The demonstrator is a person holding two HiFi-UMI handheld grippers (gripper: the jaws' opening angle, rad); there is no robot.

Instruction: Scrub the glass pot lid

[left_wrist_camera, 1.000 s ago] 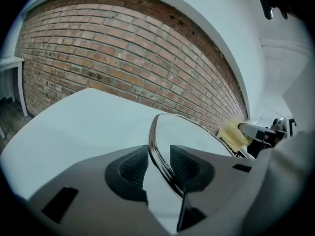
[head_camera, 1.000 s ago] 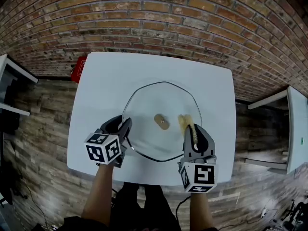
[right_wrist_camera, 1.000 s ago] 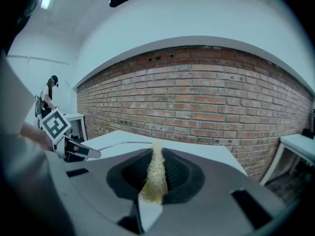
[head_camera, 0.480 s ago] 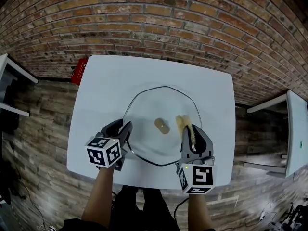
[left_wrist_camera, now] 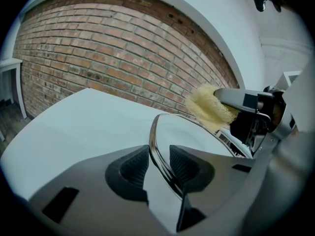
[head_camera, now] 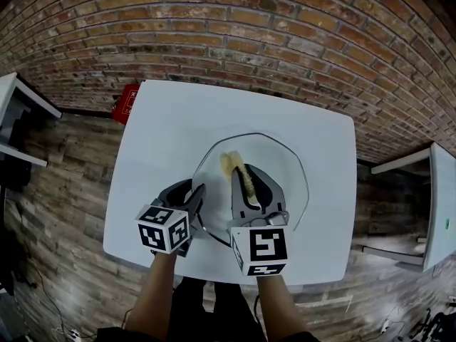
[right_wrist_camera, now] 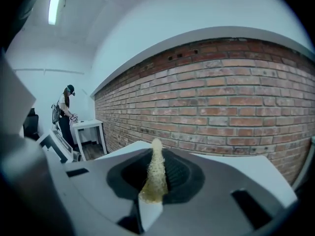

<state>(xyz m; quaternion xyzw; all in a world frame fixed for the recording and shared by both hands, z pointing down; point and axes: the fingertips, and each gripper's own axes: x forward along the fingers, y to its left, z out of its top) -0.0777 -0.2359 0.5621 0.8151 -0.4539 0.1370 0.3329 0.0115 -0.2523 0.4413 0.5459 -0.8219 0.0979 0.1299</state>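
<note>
The glass pot lid (head_camera: 288,166) lies on the white table (head_camera: 171,120), and its dark rim (left_wrist_camera: 153,132) runs between the jaws of my left gripper (head_camera: 191,192). That gripper (left_wrist_camera: 158,160) is shut on the rim at the lid's near left side. My right gripper (head_camera: 249,180) is over the middle of the lid, shut on a yellow sponge (head_camera: 232,164) that pokes out past its tips. In the right gripper view the sponge (right_wrist_camera: 155,173) is squeezed thin between the pads. The lid's knob is hidden under the right gripper.
A red box (head_camera: 127,100) lies on the wood floor beyond the table's far left corner. Other white tables stand at the left (head_camera: 14,109) and right (head_camera: 438,191). A brick wall (head_camera: 235,27) runs behind. A person (right_wrist_camera: 66,113) stands far off by a small table.
My right gripper has carried the sponge leftward from the lid's right side to its middle, covering the knob. The left gripper has stayed on the rim.
</note>
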